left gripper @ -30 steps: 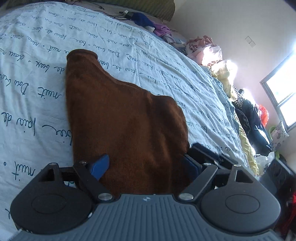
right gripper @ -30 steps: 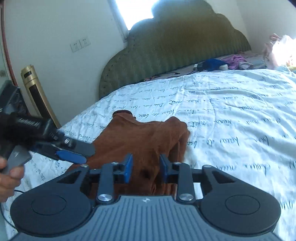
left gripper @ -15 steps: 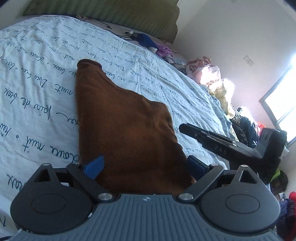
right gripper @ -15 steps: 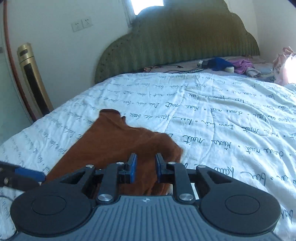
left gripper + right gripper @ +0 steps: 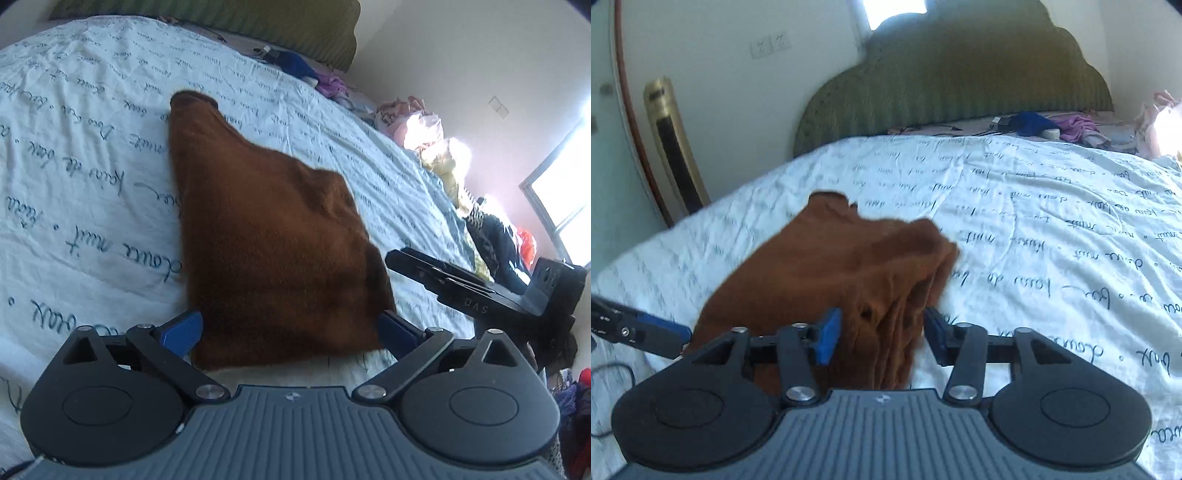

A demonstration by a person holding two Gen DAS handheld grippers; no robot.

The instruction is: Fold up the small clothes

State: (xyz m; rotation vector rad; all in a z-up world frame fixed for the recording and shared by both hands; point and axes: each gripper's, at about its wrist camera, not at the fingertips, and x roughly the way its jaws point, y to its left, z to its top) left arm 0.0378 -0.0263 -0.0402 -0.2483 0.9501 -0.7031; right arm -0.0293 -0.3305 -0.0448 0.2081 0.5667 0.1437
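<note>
Right gripper jaws (formerly pinched) opening

Garment: plain rust brown.
Bedspread: pale blue-white, printed with dark blue handwritten script.
Headboard: olive green, vertical ribbing.
Fingers: blue pads on black arms.
Gripper bodies: black and ribbed grey.
Clothes by headboard: dark blue, purple.
Heater: gold and black.
</note>
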